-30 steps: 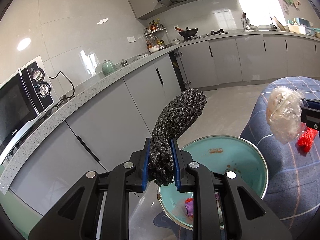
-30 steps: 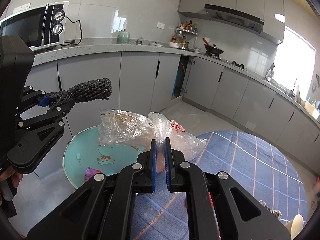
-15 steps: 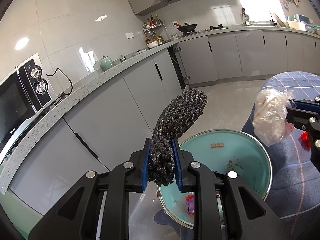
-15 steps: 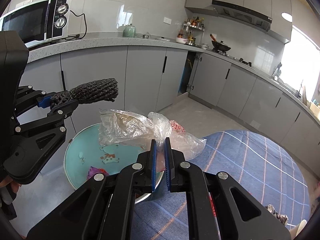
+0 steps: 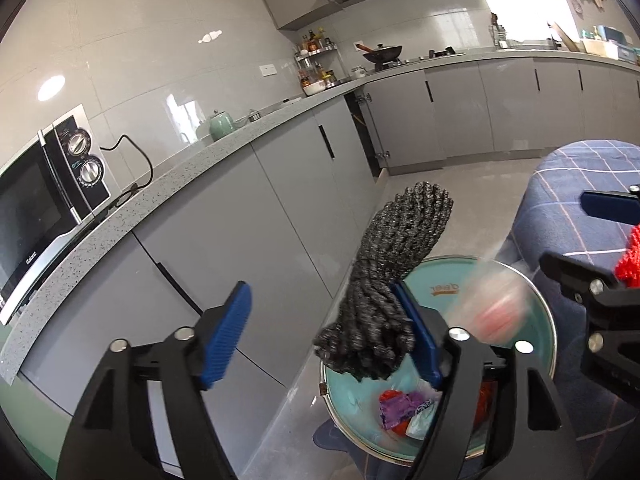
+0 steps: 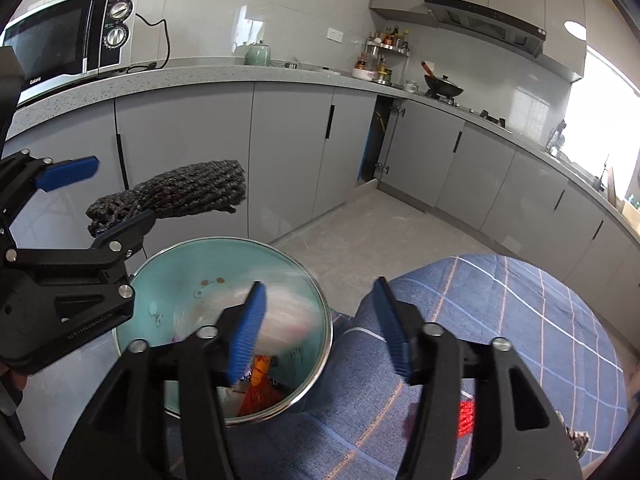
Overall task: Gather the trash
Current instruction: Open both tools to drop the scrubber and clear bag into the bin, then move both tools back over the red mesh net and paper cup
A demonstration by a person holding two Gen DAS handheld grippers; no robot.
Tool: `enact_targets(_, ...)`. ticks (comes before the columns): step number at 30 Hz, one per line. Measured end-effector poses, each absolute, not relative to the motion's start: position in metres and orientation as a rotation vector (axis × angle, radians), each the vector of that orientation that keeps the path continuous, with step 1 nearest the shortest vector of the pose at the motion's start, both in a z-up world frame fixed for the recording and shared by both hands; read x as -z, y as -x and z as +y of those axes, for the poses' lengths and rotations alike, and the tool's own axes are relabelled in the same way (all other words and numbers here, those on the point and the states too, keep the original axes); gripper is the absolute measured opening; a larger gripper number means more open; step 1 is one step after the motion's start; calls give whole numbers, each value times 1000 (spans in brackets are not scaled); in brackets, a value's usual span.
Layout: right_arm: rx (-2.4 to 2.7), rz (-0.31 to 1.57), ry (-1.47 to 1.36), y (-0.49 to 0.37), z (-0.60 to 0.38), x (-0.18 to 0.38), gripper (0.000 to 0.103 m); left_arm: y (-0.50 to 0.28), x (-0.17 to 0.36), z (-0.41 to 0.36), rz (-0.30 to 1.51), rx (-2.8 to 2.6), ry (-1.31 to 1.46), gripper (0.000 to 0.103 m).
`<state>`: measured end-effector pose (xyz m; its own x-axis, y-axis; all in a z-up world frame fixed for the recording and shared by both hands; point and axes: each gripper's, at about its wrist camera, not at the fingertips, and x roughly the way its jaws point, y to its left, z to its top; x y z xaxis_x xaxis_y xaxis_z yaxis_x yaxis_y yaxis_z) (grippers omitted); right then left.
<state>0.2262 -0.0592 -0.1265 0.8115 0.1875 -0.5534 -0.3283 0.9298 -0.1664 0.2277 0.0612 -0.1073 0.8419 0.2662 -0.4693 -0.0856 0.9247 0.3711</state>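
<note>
A round teal trash bin [image 5: 444, 280] [image 6: 176, 280] stands on the floor beside the blue-checked table. My left gripper [image 5: 320, 336] is open over its rim; the dark grey steel-wool scrubber [image 5: 392, 280] [image 6: 176, 196] still rests against its right pad. My right gripper [image 6: 320, 324] is open above the bin. A crumpled clear plastic bag [image 5: 492, 308] [image 6: 288, 312] is a blur falling into the bin. Coloured wrappers [image 5: 404, 408] lie at the bin's bottom.
Grey kitchen cabinets [image 5: 280, 216] and a speckled counter run behind the bin. A microwave [image 6: 68, 40] sits on the counter. The blue-checked tablecloth [image 6: 500, 340] is at the right, with a red mesh piece [image 5: 628, 260] on it.
Both grippers have opened. The plastic bag has left the right gripper and is dropping into the bin. The scrubber is loose against the left gripper's right pad.
</note>
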Motion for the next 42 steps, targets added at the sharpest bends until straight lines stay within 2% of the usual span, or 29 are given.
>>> enact_targets(2, -270, 558, 259, -226, -61, 127, 65, -226, 108, 62, 529, -210, -348, 93)
enact_targets(10, -254, 574, 258, -223, -62, 128, 71, -225, 107, 61, 531, -220, -357, 97)
enact_targets(13, -238, 577, 255, -220, -66, 128, 75, -225, 107, 61, 537, -227, -360, 97)
enact_targets(33, -204, 562, 224, -211, -84, 118, 81, -226, 108, 59, 580, -198, -365, 97)
enact_targets(39, -189, 548, 217, -207, -91, 114, 83, -243, 123, 67, 759, -103, -312, 97)
enact_targets(42, -183, 542, 219, -204, -94, 113, 83, -250, 127, 83, 855, 18, -111, 97)
